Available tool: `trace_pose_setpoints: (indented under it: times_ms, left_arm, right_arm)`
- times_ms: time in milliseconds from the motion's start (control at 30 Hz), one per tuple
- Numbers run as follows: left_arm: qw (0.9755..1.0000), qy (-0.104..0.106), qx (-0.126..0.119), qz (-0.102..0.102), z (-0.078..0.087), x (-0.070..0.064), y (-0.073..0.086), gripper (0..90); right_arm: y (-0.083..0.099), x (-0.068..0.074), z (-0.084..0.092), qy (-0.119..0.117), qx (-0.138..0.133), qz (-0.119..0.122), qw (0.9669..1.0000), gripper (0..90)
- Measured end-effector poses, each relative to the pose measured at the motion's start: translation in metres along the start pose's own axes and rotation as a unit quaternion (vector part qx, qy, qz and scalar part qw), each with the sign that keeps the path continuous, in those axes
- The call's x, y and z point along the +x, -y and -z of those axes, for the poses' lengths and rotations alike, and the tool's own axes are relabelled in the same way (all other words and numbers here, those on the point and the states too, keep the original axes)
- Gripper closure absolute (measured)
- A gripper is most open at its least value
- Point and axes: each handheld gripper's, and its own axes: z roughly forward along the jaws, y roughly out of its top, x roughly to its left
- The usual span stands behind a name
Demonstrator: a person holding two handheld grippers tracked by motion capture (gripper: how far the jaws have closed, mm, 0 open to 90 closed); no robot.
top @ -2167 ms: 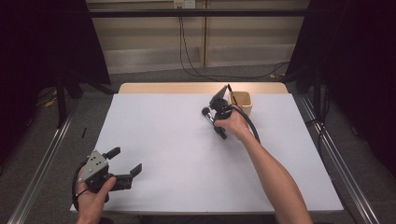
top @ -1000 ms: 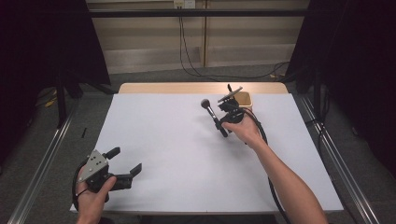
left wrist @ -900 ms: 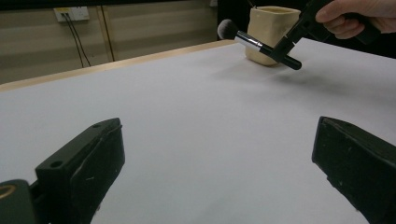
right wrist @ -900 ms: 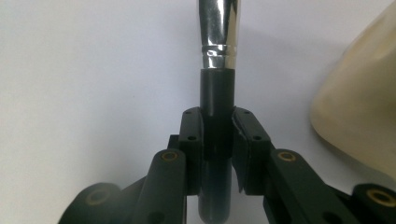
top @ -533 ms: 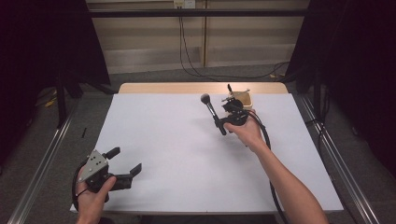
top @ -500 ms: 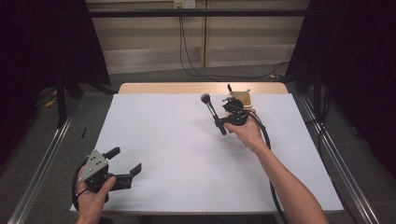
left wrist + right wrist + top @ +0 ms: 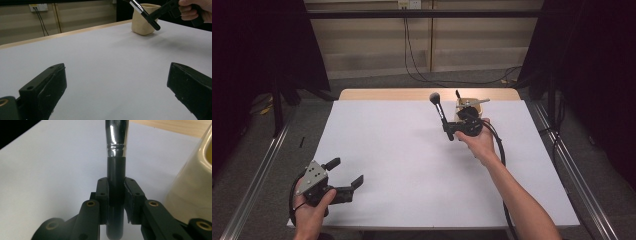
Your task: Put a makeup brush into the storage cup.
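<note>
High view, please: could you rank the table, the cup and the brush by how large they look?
1. Table
2. Brush and cup: too close to rank; the cup is partly hidden.

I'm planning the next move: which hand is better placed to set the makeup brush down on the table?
Right. The right gripper is already shut on the makeup brush, lifted beside the beige cup. The left gripper sits open at the table's near left corner, far from it.

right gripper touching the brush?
Touching. Right gripper view: the right gripper has both pads clamped on the brush handle, no gap.
</note>
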Motion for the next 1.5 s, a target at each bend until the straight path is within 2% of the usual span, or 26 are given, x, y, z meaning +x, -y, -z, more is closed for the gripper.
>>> trace_pose_setpoints:
  times_ms: [167, 333, 500, 667, 900, 1133, 1367, 1500]
  left_arm:
    - [1.0, 0.0, 0.001, -0.003, 0.0, 0.0, 0.0, 2.5]
    - [1.0, -0.002, 0.0, -0.001, 0.0, 0.0, 0.0, 2.5]
    - [1.0, -0.002, 0.0, -0.001, 0.0, 0.0, 0.0, 2.5]
    - [1.0, -0.001, 0.0, -0.001, 0.0, 0.0, 0.0, 2.5]
    - [1.0, 0.0, 0.0, -0.002, 0.0, 0.0, 0.0, 2.5]
    - [1.0, 0.001, -0.002, 0.004, 0.0, -0.001, 0.0, 2.5]
    - [1.0, -0.003, -0.005, 0.008, 0.0, 0.0, 0.0, 2.5]
    - [0.9996, -0.006, -0.017, 0.02, 0.0, 0.0, 0.0, 2.5]
  right_arm:
    - [0.002, -0.001, 0.004, -0.007, -0.029, -0.002, 0.9996, 75.0]
    - [0.005, -0.002, 0.007, -0.01, -0.056, 0.006, 0.9984, 75.0]
    - [0.006, -0.003, 0.011, -0.015, -0.095, 0.015, 0.9953, 75.0]
    - [0.004, -0.005, 0.016, -0.021, -0.123, 0.02, 0.992, 75.0]
    - [0.003, -0.007, 0.022, -0.017, -0.158, 0.034, 0.9867, 75.0]
    - [0.0, -0.008, 0.028, -0.024, -0.183, 0.039, 0.982, 75.0]
    - [-0.003, -0.01, 0.033, -0.019, -0.198, 0.035, 0.9794, 75.0]
    - [-0.006, -0.011, 0.036, -0.019, -0.203, 0.037, 0.9783, 75.0]
